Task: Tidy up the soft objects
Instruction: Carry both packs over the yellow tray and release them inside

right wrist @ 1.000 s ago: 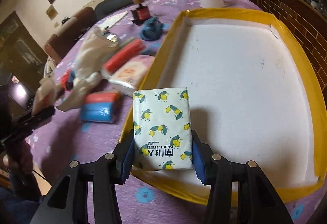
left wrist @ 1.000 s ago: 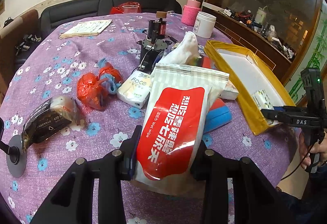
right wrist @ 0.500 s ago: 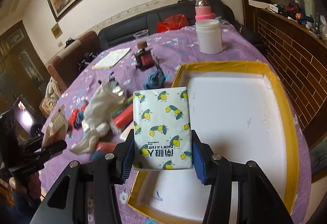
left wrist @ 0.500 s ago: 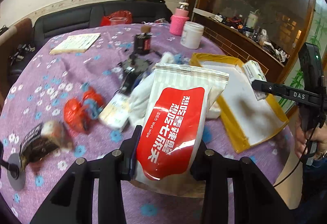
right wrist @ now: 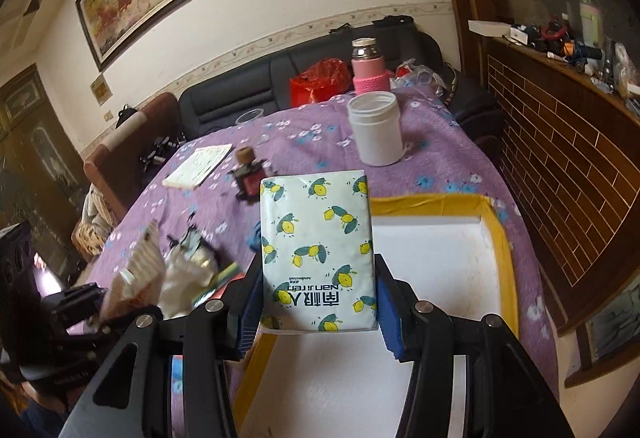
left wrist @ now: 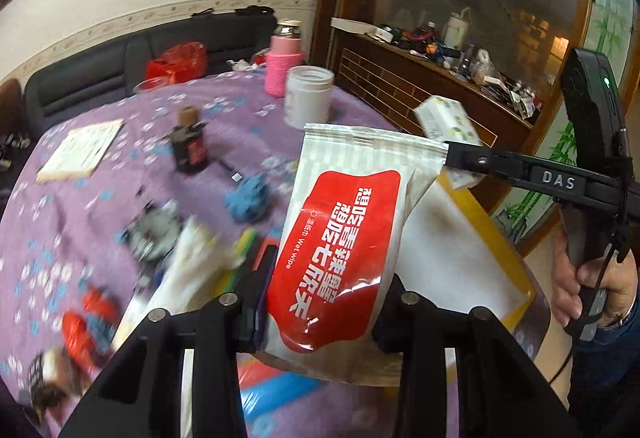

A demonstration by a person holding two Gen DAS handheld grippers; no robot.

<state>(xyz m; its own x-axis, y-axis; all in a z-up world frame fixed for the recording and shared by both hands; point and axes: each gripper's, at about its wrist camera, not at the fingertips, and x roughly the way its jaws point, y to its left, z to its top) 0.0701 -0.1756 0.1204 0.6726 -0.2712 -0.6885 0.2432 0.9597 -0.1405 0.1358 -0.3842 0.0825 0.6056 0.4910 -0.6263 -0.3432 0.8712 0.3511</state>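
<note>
My left gripper point(left wrist: 324, 302) is shut on a red and white wet wipe pack point(left wrist: 344, 238), held upright above the purple floral table. My right gripper point(right wrist: 318, 302) is shut on a tissue pack with a lemon print point(right wrist: 318, 250), raised over the near left part of the yellow-rimmed white tray point(right wrist: 500, 234). In the left wrist view the right gripper's arm point(left wrist: 532, 178) reaches in from the right with that tissue pack point(left wrist: 446, 122) at its tip, above the tray point(left wrist: 504, 246). More soft items lie blurred on the table: a white bag point(left wrist: 188, 270), a blue cloth point(left wrist: 248, 198), red bags point(left wrist: 86, 322).
A white jar point(right wrist: 376, 130), a pink flask point(right wrist: 368, 70), a dark ink bottle point(right wrist: 248, 178) and a booklet point(right wrist: 200, 166) stand further back on the table. A black sofa point(right wrist: 240, 94) lies behind, a brick-faced counter point(right wrist: 568, 166) to the right. A hand point(left wrist: 592, 290) holds the right gripper's handle.
Both grippers have risen with their packs still held. The left one swung right toward the tray. The right one lifted the tissue pack off the tray floor and tipped up toward the room.
</note>
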